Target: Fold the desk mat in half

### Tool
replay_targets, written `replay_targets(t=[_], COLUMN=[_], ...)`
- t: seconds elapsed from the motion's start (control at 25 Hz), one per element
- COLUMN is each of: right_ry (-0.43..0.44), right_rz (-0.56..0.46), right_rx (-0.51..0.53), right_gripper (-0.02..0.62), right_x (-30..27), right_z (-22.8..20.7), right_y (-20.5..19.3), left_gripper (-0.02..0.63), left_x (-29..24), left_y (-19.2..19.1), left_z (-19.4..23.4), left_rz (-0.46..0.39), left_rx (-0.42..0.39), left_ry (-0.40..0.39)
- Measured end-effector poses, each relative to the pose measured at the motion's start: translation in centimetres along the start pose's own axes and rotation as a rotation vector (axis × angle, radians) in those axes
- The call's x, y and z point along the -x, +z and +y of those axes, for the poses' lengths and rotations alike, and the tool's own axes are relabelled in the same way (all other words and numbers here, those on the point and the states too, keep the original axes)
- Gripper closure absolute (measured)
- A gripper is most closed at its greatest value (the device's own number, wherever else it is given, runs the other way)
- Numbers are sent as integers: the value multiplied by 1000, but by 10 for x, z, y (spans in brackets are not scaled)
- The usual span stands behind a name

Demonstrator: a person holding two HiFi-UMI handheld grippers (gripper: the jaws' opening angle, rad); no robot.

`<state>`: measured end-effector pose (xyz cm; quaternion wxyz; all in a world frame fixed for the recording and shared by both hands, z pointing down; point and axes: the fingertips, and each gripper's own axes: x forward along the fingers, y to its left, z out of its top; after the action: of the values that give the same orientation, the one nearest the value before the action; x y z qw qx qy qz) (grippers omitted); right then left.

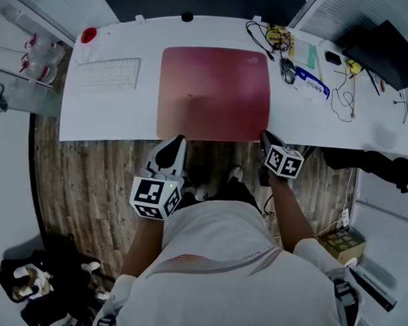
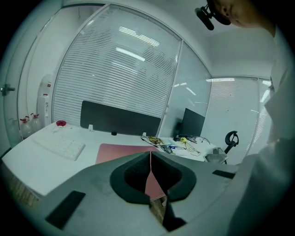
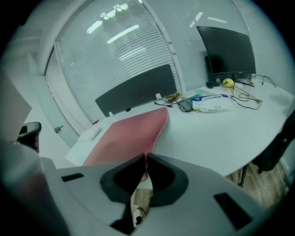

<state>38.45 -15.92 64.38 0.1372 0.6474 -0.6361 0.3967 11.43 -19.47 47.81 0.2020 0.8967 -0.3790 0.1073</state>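
Desk mat (image 1: 214,92) lies spread on the desk (image 1: 112,116), long axis side to side, near corners pinched one each by left gripper (image 1: 177,141) and right gripper (image 1: 266,136), far edge straight ahead
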Motion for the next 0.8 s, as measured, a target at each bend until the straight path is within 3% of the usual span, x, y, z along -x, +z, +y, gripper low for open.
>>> replay_targets(t=[0.16, 0.32, 0.8], right_ry=[131, 206, 341], right_rz=[-37, -60, 22], right_rx=[51, 139, 312], right_gripper=[518, 518, 518], right_x=[-3, -13, -82], right_z=[48, 98, 232], right_y=[18, 30, 1], left_gripper=[586, 586, 586], left_x=[16, 39, 122], left_y=[4, 4, -8], left_z=[16, 37, 112], left_rz=[-25, -45, -88], left_rx=[7, 21, 73], left_ry=[46, 98, 284])
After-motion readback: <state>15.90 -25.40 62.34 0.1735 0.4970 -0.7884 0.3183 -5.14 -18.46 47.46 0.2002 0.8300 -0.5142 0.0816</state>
